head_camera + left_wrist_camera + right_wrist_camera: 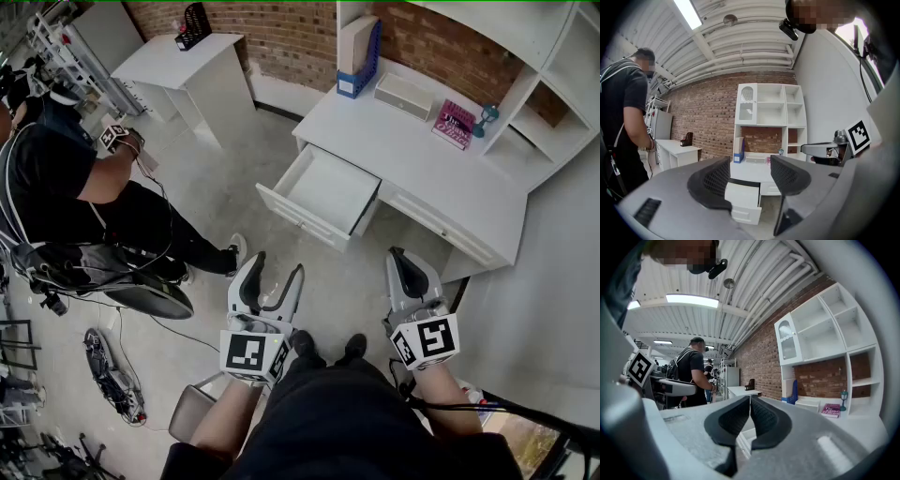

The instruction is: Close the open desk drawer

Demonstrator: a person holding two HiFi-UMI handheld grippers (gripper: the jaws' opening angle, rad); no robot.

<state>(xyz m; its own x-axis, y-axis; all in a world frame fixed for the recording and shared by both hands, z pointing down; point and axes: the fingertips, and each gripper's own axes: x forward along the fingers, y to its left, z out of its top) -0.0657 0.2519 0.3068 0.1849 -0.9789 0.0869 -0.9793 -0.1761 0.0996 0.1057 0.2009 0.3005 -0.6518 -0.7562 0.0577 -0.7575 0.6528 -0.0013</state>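
The white desk stands ahead of me with its left drawer pulled far out and empty. In the left gripper view that same drawer shows between the jaws, well beyond them. My left gripper is open with nothing between its fingers, a stride short of the drawer front. To its right my right gripper is shut and empty, held level toward the desk. The right gripper view shows the drawer's edge past the closed pads.
On the desk lie a blue file holder, a white box, a pink book and a small teal figure. A shelf unit rises at its right. A person in black stands at left near a second white desk.
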